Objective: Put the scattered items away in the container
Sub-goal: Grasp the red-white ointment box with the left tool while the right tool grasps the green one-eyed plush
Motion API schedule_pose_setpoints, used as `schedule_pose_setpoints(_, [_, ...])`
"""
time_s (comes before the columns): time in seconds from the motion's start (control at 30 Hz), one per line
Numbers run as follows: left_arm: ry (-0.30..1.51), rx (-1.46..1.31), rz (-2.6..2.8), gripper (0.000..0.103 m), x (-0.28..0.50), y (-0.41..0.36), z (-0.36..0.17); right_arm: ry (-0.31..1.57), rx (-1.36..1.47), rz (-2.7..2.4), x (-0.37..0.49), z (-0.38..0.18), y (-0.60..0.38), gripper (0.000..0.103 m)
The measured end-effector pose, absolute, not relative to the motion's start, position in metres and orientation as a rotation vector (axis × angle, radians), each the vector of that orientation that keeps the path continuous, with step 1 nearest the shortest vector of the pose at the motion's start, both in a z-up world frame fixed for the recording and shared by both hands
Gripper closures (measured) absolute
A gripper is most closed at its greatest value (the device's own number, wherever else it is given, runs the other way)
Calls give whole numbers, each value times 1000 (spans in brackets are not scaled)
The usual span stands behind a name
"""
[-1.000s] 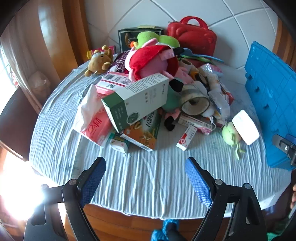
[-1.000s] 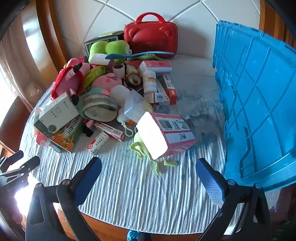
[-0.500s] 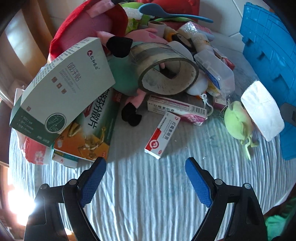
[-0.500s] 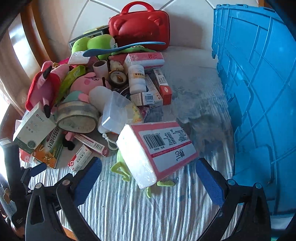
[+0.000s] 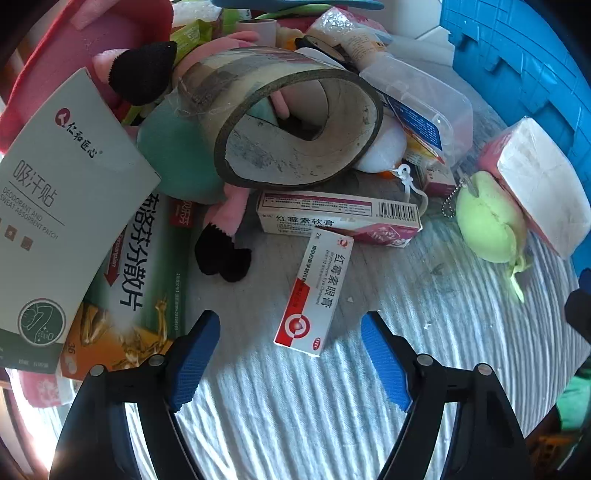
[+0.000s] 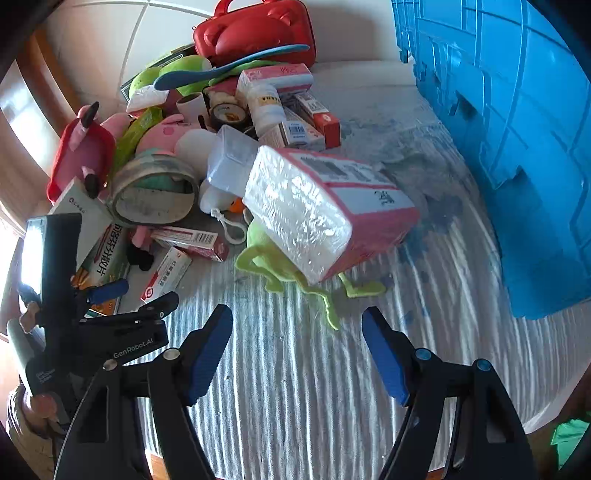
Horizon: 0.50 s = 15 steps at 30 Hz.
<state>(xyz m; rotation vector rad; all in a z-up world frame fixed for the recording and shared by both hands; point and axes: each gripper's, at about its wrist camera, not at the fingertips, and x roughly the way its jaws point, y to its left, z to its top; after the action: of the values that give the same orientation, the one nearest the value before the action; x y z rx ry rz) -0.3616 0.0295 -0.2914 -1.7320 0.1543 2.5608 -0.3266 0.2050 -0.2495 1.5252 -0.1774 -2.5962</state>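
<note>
Left wrist view
Left gripper: the left gripper [image 5: 290, 334] is pointing steeply down at the cloth-covered table [image 5: 295, 413], its jaws closing, pads touching nothing.
Between the jaws: one small red-and-white ointment box [image 5: 314, 291] is lying flat, its near end just reaching in between the blue fingertips [image 5: 199, 343].
Long axis: the box is running from the gripper up towards the pile, tilted slightly right.
Counts: two slim medicine boxes are showing here, the second a longer pink-striped box [image 5: 338, 218] lying crosswise behind the first; one tape roll [image 5: 295, 122]; one green plush frog [image 5: 487, 225]; one tissue pack [image 5: 543, 184].

Right wrist view
Right gripper: the right gripper [image 6: 297, 334] is narrowing too, with nothing pinched.
Ahead of it: the tissue pack [image 6: 325, 206], pink with a clear-wrapped white end, is resting tilted on the frog [image 6: 280, 266], its long axis slanting from near left to far right.
Container: one blue crate [image 6: 509, 122] is standing along the table's right edge.
Far edge: one red case [image 6: 255, 33] is sitting behind the pile.
</note>
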Motion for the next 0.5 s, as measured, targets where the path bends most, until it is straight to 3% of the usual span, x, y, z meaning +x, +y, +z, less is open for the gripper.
schedule_pose_setpoints(0.27, [85,-1678,2555,25,-369,28,-297,-152,1441,-2723,-367,-274,192,30])
schedule_pose_setpoints(0.5, [99,-1654,2517,61,-376,39,-290,-158,1439,-2692,-386,-281,187,30])
